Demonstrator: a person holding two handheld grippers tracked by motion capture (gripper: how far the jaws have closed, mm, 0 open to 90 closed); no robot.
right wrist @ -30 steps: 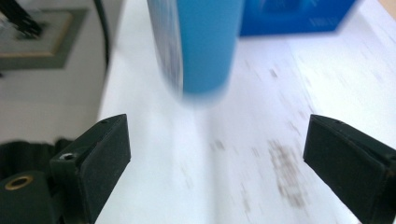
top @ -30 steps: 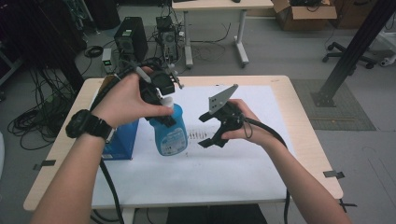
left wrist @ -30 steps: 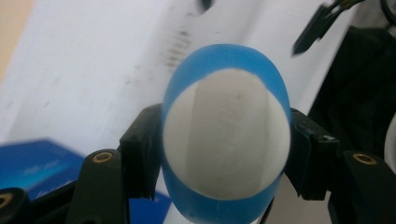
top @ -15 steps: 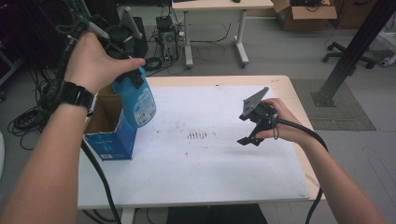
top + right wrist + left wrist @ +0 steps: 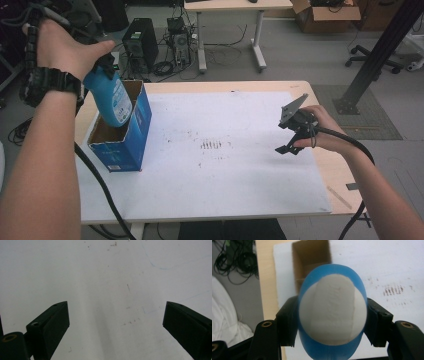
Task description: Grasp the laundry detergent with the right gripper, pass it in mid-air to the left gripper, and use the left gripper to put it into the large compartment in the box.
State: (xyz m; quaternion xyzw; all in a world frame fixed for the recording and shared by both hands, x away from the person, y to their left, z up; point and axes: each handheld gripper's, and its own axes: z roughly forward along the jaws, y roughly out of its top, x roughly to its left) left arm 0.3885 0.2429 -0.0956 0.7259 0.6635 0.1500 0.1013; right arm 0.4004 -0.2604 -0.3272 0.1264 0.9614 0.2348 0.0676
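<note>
A blue bottle [image 5: 111,98] with a white label hangs at the table's left, and my left gripper [image 5: 106,64] is shut on its upper part, largely covered by the hand. Its base dips into the open top of a blue cardboard box [image 5: 125,145]. In the left gripper view both jaws of the left gripper [image 5: 333,315] press on the bottle [image 5: 332,312], with the box's brown inside [image 5: 312,257] beyond it. My right gripper [image 5: 287,148] hovers over the right side of the white sheet [image 5: 235,175]. It stands open [image 5: 116,315] with nothing between its jaws.
The white sheet covers most of the wooden table [image 5: 335,175] and carries dark smudges [image 5: 212,145] at its middle. Behind the table stand a computer tower [image 5: 140,42], floor cables and a second table [image 5: 230,25]. A black post [image 5: 380,50] rises at the right.
The left hand carried the bottle from the table's middle up and left to the box, and its base now sits in the box's opening. The right gripper drew away to the right.
</note>
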